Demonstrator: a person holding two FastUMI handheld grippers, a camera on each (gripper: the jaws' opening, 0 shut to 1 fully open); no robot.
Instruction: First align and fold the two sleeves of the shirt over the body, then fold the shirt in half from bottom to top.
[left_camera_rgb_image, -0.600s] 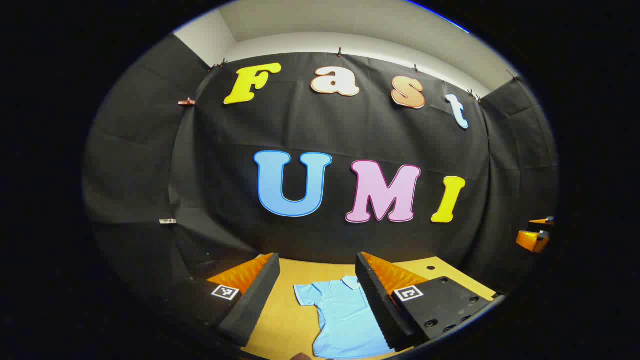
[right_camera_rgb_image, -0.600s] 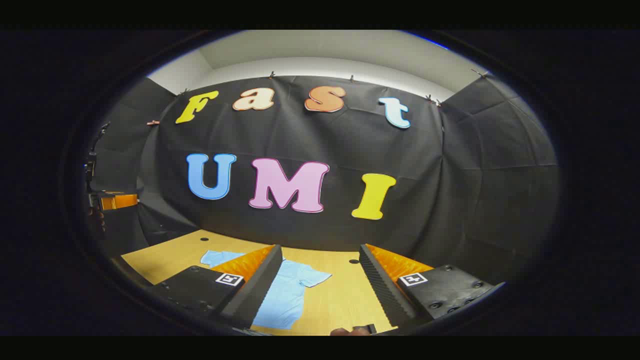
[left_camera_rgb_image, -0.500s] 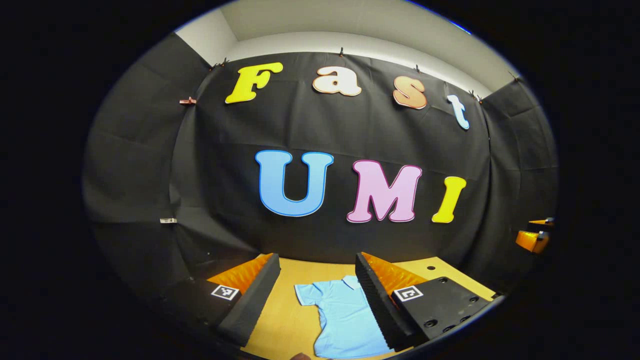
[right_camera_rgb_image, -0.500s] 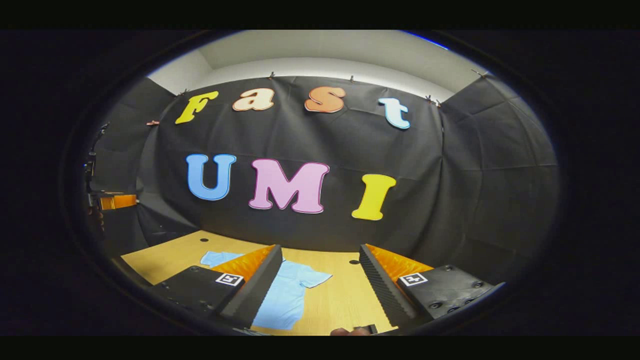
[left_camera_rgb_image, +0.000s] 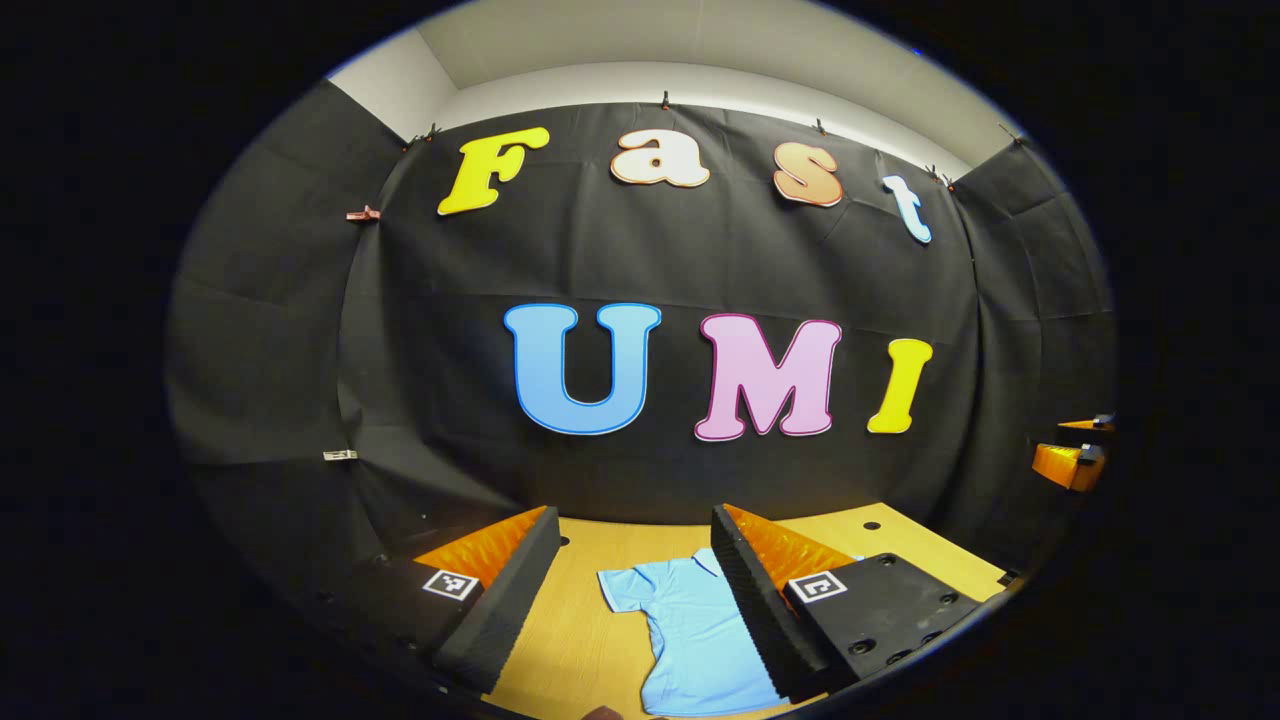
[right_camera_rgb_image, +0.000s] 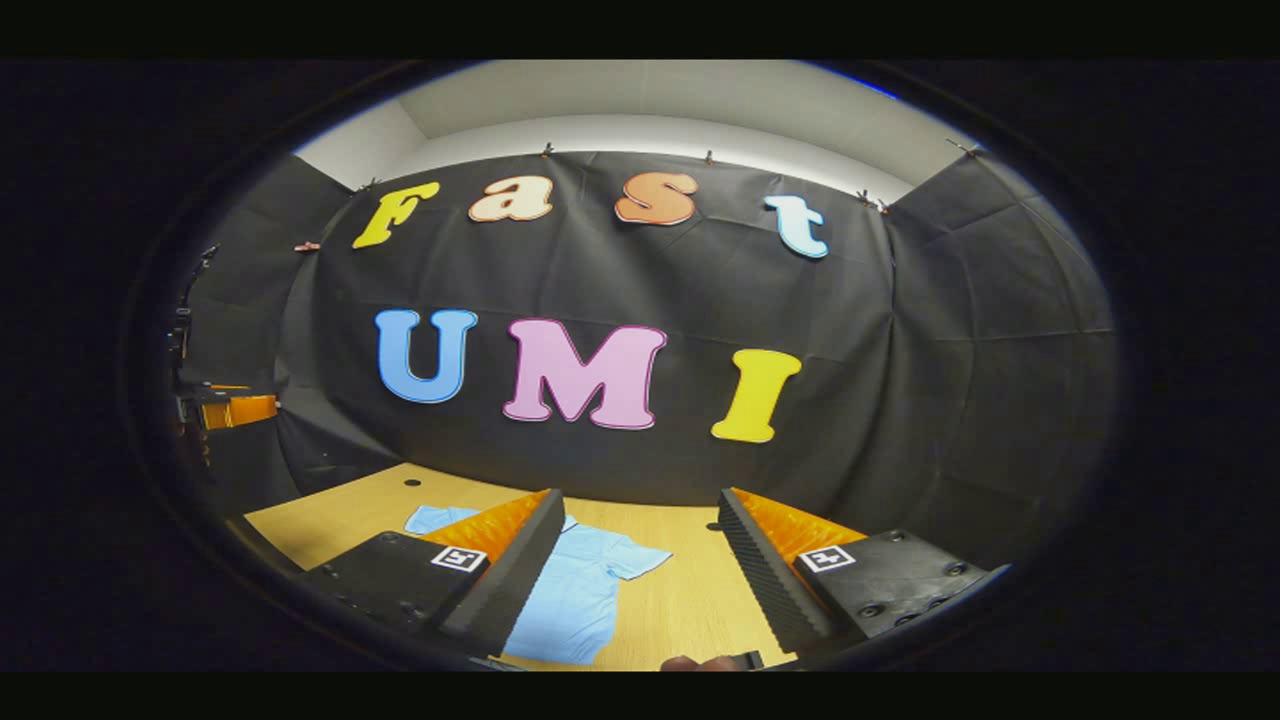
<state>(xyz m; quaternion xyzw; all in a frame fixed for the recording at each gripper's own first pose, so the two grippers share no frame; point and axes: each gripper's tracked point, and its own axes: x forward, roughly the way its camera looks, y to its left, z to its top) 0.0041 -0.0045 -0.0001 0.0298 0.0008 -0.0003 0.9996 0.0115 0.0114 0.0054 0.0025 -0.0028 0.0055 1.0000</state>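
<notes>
One light blue short-sleeved shirt (left_camera_rgb_image: 690, 630) lies flat and unfolded on the wooden table (left_camera_rgb_image: 580, 640), collar toward the black cloth wall and hem toward the camera; in the left gripper view it sits at about 6 o'clock, its one visible sleeve spread out toward 9 o'clock and its other side hidden behind a finger. In the right gripper view the same shirt (right_camera_rgb_image: 575, 595) lies near 7 o'clock, one sleeve pointing toward 3 o'clock on bare wood, while the other sleeve peeks out beyond a finger toward 9 o'clock. Both sleeves are still spread away from the body, and the hem has not been brought up. The left gripper (left_camera_rgb_image: 635, 600) hovers above the table with its jaws set wide apart, nothing between them, the shirt showing through the gap. The right gripper (right_camera_rgb_image: 640, 580) is likewise spread wide and holds nothing, raised clear of the cloth, with the shirt mostly behind its 9 o'clock finger. At the 3 o'clock edge of the left gripper view an orange part of the other gripper shows, and a similar orange part sits at 9 o'clock in the right gripper view. Small dark holes dot the table near the wall (right_camera_rgb_image: 900, 400).
</notes>
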